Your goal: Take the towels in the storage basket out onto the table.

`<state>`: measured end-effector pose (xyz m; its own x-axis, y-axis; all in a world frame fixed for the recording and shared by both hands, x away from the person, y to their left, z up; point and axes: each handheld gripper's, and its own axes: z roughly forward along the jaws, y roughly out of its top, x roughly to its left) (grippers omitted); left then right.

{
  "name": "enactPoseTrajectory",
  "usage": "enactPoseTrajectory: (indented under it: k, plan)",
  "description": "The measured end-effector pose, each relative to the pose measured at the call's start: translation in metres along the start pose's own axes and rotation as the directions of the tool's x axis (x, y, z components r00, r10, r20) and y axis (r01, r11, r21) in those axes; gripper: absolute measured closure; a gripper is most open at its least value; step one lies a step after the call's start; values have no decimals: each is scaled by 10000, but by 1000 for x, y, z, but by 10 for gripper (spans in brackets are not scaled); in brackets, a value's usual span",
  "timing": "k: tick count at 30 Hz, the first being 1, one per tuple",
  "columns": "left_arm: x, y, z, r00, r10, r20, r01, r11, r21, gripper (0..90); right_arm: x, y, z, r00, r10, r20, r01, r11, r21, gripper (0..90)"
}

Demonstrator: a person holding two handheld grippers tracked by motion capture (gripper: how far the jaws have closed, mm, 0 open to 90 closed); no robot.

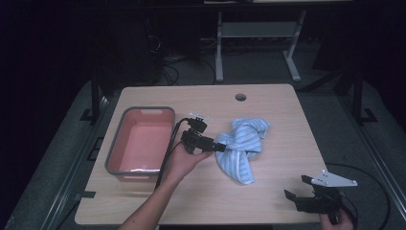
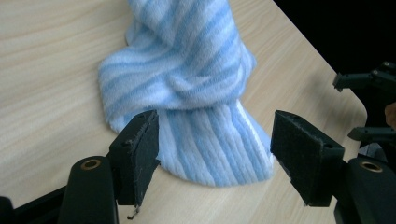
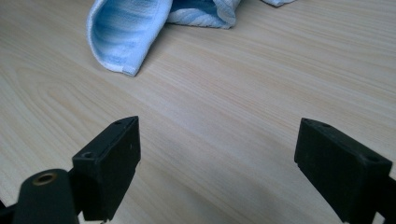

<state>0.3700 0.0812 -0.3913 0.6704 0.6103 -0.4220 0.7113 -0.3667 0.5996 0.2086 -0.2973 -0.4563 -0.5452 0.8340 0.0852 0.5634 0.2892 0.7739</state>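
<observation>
The blue striped towel [image 1: 242, 147] lies crumpled near the middle of the worktop [image 1: 277, 191], with its long axis running from the far right down toward the near edge, where a loose flap points. The left hand-held gripper [image 1: 218, 146] is open, its jaws on both sides of the towel's near-left end without pressing it, and a pink basin [image 1: 140, 142] stands by the left edge. The right hand-held gripper [image 1: 296, 188] is also open and empty, at the near right corner, well apart from the towel.
</observation>
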Motion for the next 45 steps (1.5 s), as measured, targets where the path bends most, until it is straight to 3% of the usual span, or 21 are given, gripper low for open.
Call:
enactPoseTrajectory:
  k: [13,26,30,33,36,45]
  plan:
    - [-14,-21,-1,9983,578,-3,-578,9980,259,310,1,0,1,10000,-14,-16,14,10000,3,140]
    - [-17,-44,-9,9981,493,362,-492,9988,-46,306,2,0,1,10000,33,13,-33,10000,-13,140]
    - [-19,-52,-11,9967,409,702,-402,9991,-109,304,1,0,1,10000,41,19,-41,10000,1,140]
    - [-20,-56,-12,9971,464,598,-461,9989,-54,304,1,-1,1,9999,103,58,-103,9999,-9,140]
    - [-19,-60,-13,9963,408,757,-402,9991,-94,304,1,-1,1,9999,122,89,-122,9999,-7,140]
    - [-27,-80,-21,9931,366,1114,-295,9975,-648,302,4,-1,2,9999,76,102,-77,9999,101,140]
